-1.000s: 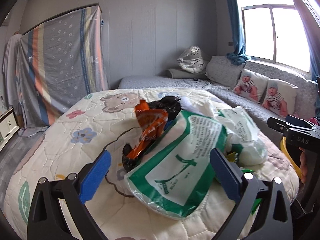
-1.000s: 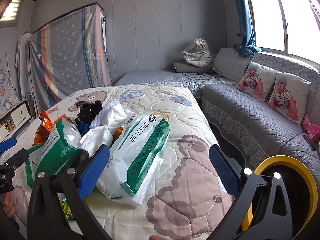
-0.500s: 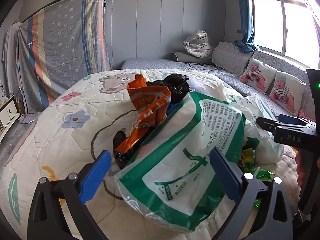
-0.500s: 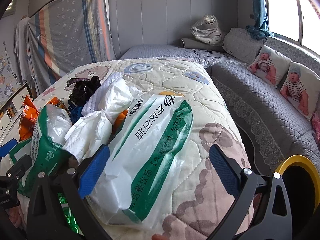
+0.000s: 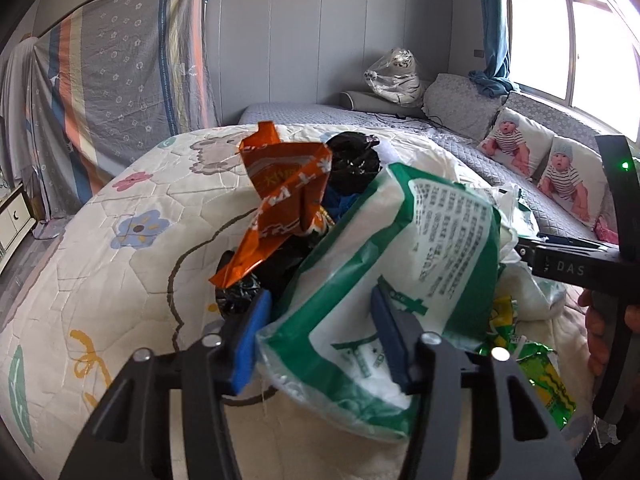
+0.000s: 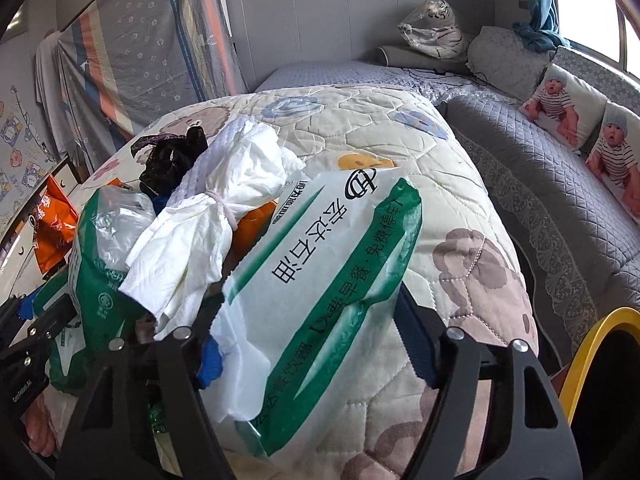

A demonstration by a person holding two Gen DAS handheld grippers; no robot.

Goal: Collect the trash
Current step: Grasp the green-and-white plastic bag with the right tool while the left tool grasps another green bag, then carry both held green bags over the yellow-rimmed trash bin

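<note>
two grippers, each pinching a green-and-white bag on the quilt.

left gripper point(image 5: 318, 330) has its blue pads narrowed onto the near corner of one green bag point(image 5: 404, 264), which lies on the quilt point(image 5: 120, 280) against an orange wrapper point(image 5: 284, 200) and black bag point(image 5: 354, 162). right gripper point(image 6: 312, 340) has closed in on a second bag point(image 6: 332, 264) from both sides, beside a tied white bundle point(image 6: 216, 220). trash sits heaped mid-quilt; a yellow bin rim point(image 6: 600, 336) shows at lower right, by the grey sofa point(image 6: 560, 184).
</note>
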